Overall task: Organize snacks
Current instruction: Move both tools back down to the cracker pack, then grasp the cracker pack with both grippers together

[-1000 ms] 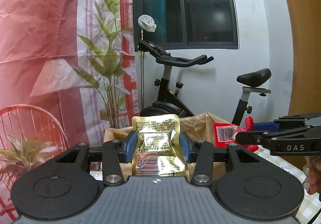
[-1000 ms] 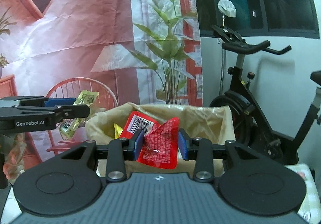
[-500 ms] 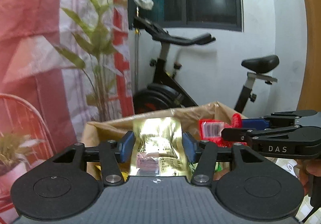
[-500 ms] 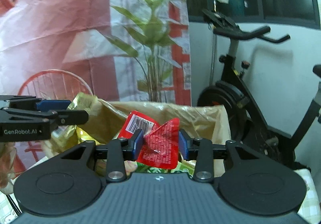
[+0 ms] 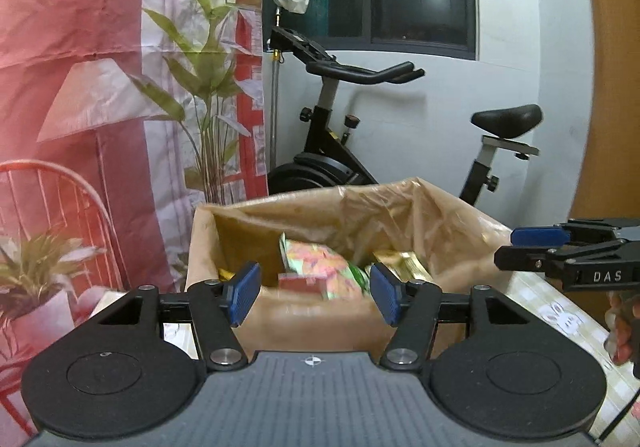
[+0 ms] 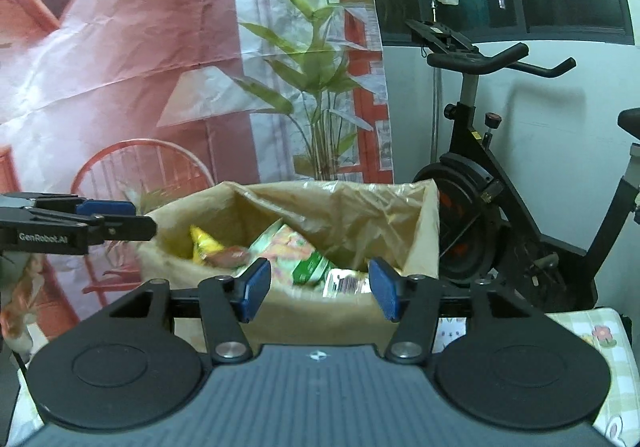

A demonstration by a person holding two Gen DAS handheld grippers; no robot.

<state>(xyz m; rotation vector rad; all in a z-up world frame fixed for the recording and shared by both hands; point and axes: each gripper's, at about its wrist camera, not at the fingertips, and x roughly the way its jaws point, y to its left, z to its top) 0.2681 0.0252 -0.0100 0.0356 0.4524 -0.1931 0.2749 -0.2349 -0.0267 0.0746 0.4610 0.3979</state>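
Observation:
A cardboard box lined with a clear plastic bag holds several snack packs. My left gripper hovers over its near edge, jaws opening, with nothing between the blue pads. Below it lie a colourful pack, a gold packet and a blurred red packet. My right gripper also hangs over the box, jaws opening and empty. Beyond it I see a yellow packet, the red packet and the colourful pack. Each gripper shows in the other's view: right gripper, left gripper.
An exercise bike stands behind the box against a white wall. A printed backdrop with a chair and plants hangs on the left. The box sits on a checked tablecloth. A hand holds the right gripper.
Both grippers let go: the gold packet left the left jaws and the red packet left the right jaws, and both now lie in the box. Both jaws have widened and sunk toward the box.

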